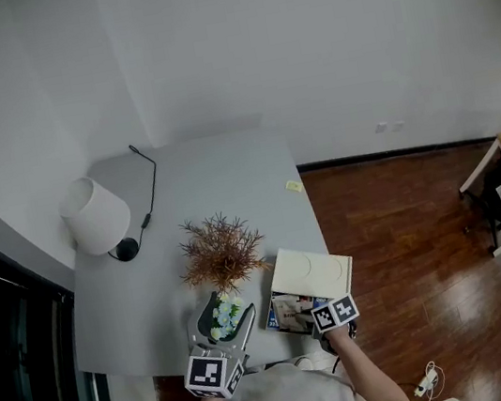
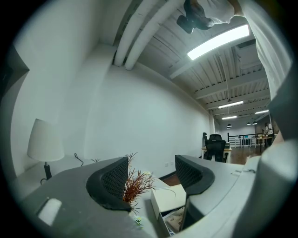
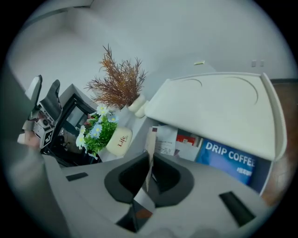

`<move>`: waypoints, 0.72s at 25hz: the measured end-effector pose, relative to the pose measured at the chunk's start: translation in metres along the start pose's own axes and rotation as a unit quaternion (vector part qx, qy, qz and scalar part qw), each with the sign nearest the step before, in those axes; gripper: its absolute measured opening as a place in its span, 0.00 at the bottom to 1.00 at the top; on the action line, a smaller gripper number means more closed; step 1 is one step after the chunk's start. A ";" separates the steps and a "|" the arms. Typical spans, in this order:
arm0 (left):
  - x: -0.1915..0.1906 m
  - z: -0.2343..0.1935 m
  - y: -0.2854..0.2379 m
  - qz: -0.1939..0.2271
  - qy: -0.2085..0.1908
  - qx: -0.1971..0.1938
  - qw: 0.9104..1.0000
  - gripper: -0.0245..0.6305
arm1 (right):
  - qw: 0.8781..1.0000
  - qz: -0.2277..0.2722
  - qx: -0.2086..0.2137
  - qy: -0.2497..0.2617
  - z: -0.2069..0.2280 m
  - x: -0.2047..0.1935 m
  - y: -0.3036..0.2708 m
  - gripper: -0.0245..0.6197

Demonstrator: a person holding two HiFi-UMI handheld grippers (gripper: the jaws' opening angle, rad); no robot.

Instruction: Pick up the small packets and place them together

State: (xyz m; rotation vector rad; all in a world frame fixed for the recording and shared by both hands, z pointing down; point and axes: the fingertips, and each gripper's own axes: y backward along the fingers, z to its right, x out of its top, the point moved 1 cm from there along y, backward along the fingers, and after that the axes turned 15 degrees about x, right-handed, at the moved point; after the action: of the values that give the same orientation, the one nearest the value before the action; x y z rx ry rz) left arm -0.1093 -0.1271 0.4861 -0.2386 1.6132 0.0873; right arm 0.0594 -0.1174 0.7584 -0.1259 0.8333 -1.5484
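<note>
Thin paper, pale and flat, is what the right gripper holds. Its jaws are closed tight on one small packet, which stands on its edge between them. The packet's top sticks up past the jaws, and a darker bit of it shows lower down near the camera.

The step in hand looks like the pick-up: the packet is caught but does not look lifted far from the blue box it sits by. That box is on the near right part of the grey table, with its white lid tipped up over it. More packets lie inside, white with red and dark print (the print is too small to read).

The left gripper waits at the near left. Its jaws are wide apart with nothing in them, and only the dry brown plant shows far behind the gap.

Next, I think the right gripper should lift the packet toward the near side, clear of the lid, and not drag the other packets along. Then it needs a bare spot on the table to put it down, so the rest can go beside it. The little pot of flowers stands just left of the box, so the move should stay away from it.
</note>
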 end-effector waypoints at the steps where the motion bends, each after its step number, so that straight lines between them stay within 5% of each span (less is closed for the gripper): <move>1: -0.001 0.001 -0.001 -0.001 0.000 -0.002 1.000 0.50 | 1.000 0.004 -0.001 0.004 -0.003 0.000 0.005 0.09; 8: -0.003 0.012 -0.005 -0.004 0.003 -0.019 1.000 0.50 | 0.997 0.063 0.032 0.013 -0.039 0.007 0.043 0.08; 14: -0.003 0.012 -0.006 -0.003 0.005 -0.019 1.000 0.50 | 0.976 0.188 0.111 -0.008 -0.067 0.069 0.078 0.08; 18: -0.001 0.010 -0.004 -0.002 0.003 -0.014 1.000 0.50 | 0.976 0.184 0.115 -0.018 -0.048 0.106 0.066 0.08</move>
State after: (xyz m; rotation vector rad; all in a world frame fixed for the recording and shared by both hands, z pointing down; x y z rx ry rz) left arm -0.0990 -0.1291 0.4870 -0.2641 1.6179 0.1075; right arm 0.0681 -0.1880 0.6449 0.1624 0.6031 -1.2747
